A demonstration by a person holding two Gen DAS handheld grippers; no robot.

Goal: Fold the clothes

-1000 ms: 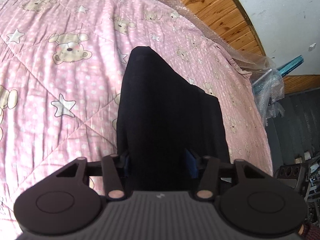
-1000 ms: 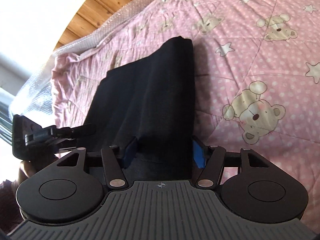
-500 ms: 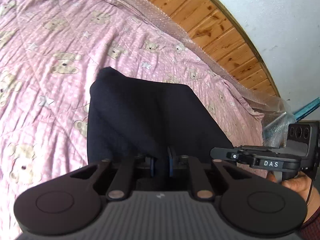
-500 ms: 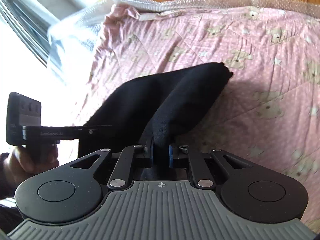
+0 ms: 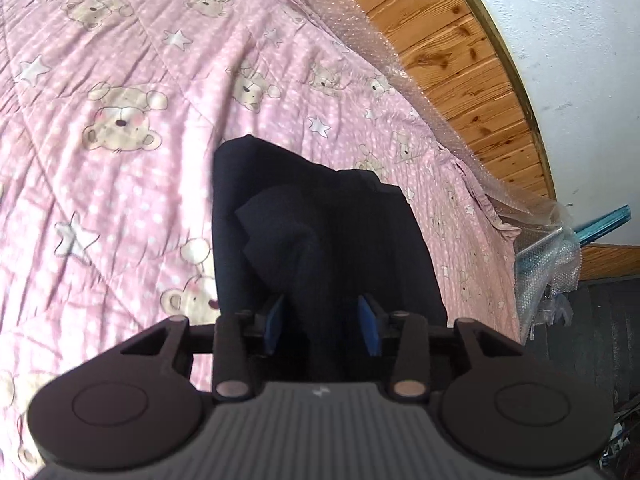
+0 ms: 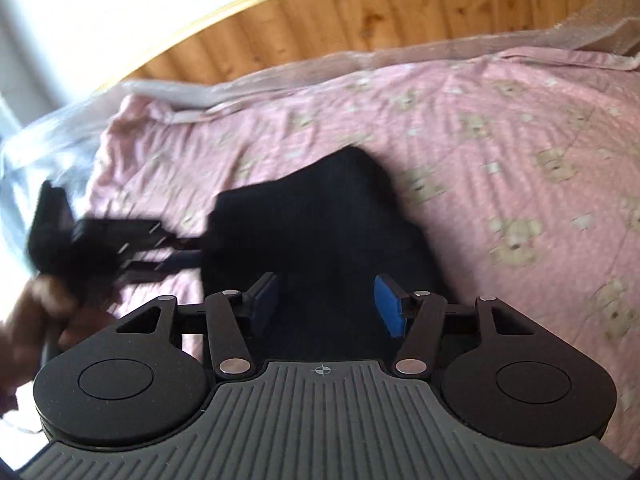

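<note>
A black garment (image 5: 328, 232) lies bunched on the pink teddy-bear quilt (image 5: 120, 160), with one layer folded over on its left side. My left gripper (image 5: 322, 326) hangs over the near edge with its jaws opening. A ridge of the cloth runs between the blue pads (image 5: 274, 322), which stand clear of it. In the blurred right wrist view, the garment (image 6: 320, 216) lies under my right gripper (image 6: 328, 304). Its jaws are opening too, and the pads (image 6: 390, 310) press on nothing. The left gripper (image 6: 176, 250), held by a hand (image 6: 36, 312), reaches the garment's left edge.
A wood-panelled headboard (image 5: 460, 60) with bubble wrap (image 5: 360, 32) along its foot borders the bed's far side. The quilt's right edge (image 5: 504, 232) drops to a dark floor with clutter (image 5: 560, 272). Bare quilt (image 6: 520, 160) stretches to the right of the garment.
Half a second ago both grippers were shut on a pinched fold of the black cloth. Both have now opened and the cloth has slumped onto the quilt. The right gripper has risen.
</note>
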